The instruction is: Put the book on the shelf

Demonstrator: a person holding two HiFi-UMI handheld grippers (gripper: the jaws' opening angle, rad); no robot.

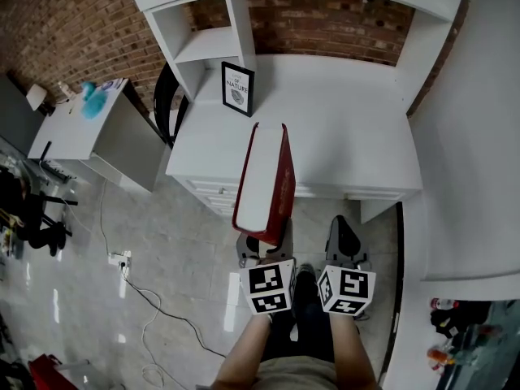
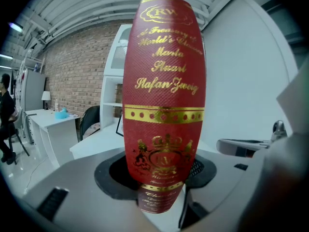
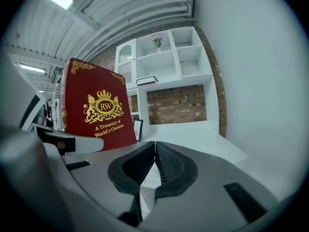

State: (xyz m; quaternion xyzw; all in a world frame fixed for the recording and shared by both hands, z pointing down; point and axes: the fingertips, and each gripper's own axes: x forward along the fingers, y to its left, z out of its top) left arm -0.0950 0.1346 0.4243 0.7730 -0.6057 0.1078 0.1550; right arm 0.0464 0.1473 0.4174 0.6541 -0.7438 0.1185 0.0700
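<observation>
Gripping the red book [image 1: 275, 177] [image 2: 164, 105] at the foot of its spine with the left tool [image 1: 262, 249] [image 2: 157, 180], spread wide to take the book's thickness and pressing on both covers. Holding it upright, gold-lettered spine turned back toward that tool's camera, white page edges showing from above. Holding it in the air over the front edge of the white table [image 1: 349, 136], short of the framed picture [image 1: 237, 88] standing there and of the white shelf [image 1: 207, 45] [image 3: 159, 62] behind. With the right tool [image 1: 345, 238] [image 3: 153, 162] pinched fully together just beside the left, gripping nothing and touching nothing, only the book's front cover [image 3: 96, 105] in sight off to its left.
</observation>
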